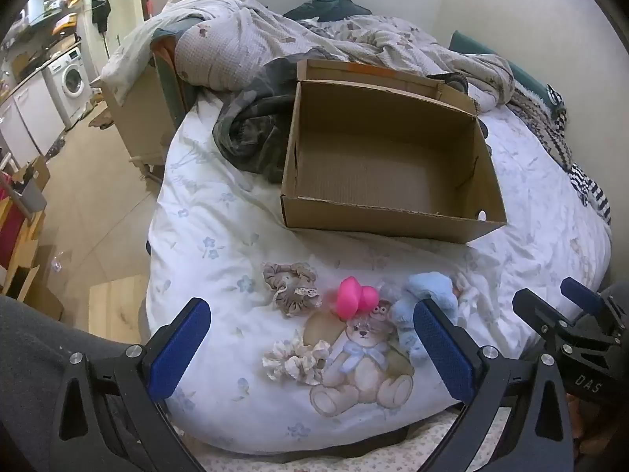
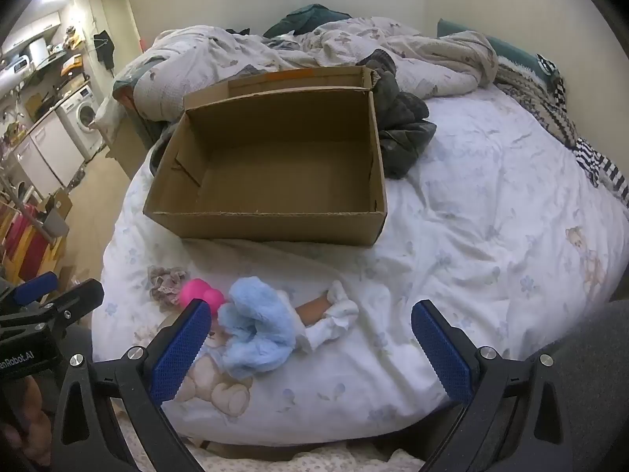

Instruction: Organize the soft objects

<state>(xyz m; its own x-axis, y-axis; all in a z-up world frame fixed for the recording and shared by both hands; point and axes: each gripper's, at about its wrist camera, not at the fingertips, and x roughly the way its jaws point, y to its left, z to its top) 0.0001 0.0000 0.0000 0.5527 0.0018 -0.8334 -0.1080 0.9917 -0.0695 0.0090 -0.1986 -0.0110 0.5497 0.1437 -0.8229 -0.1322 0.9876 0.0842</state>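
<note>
An empty cardboard box [image 1: 389, 212] [image 2: 267, 224] stands open on the bed. In front of it lie a beige scrunchie [image 1: 293, 289] [image 2: 165, 285], a cream floral scrunchie [image 1: 295, 360], a pink soft toy [image 1: 355, 299] [image 2: 200, 293], a fluffy blue item [image 1: 430, 291] [image 2: 259, 330] and a white sock-like cloth [image 2: 334, 314]. My left gripper [image 1: 310, 352] is open above the scrunchies and pink toy. My right gripper [image 2: 310, 350] is open, low over the blue item and white cloth. Both are empty.
A white bedspread [image 2: 491, 216] with a teddy print [image 1: 361, 373] covers the bed. Crumpled bedding [image 1: 275, 39] and dark clothes [image 1: 251, 129] [image 2: 401, 129] lie behind the box. The bed's left edge drops to the floor [image 1: 90, 204]; a washing machine [image 1: 72, 78] stands far left.
</note>
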